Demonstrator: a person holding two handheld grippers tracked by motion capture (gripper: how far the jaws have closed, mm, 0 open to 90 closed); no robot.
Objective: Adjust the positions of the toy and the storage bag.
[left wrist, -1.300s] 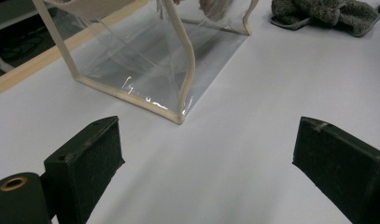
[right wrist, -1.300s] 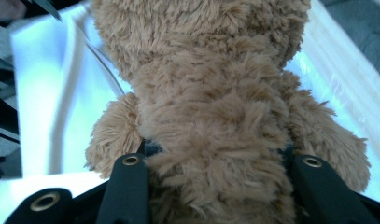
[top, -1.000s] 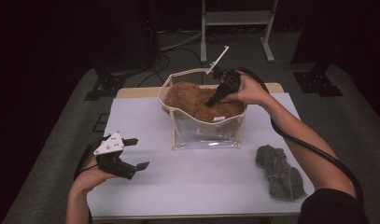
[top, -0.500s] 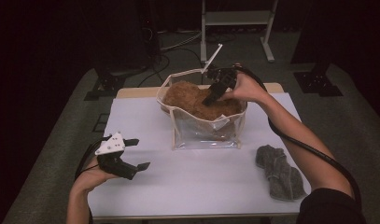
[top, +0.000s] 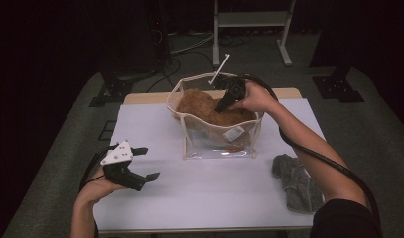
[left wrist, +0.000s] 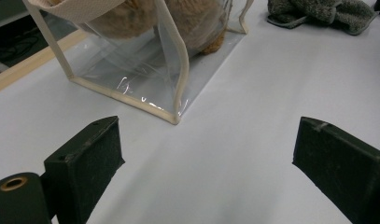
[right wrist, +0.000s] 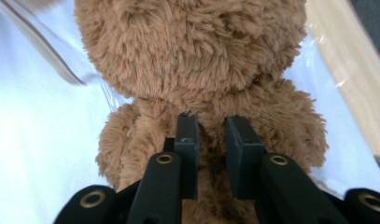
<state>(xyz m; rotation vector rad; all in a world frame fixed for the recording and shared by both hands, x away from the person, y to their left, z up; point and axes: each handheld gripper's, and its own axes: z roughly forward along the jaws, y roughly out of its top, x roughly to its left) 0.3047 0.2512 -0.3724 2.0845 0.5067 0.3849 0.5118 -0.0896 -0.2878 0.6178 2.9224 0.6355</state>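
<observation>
White counter (top: 214, 193) in a dark room; the clear bag's (top: 217, 141) label is unreadable. Right claw (right wrist: 211, 128) pinches the teddy bear (right wrist: 197, 60) inside, left claw (top: 144, 162) gapes apart.

Table seen from above, with two close views along the grippers.

The white table (top: 214, 193) is viewed from high on the person's side, facing forward and down. The clear bag (left wrist: 145, 70) is seen low and near from the left; its brown plush toy (right wrist: 197, 70), shared with the high view, is seen close up from the right.
</observation>
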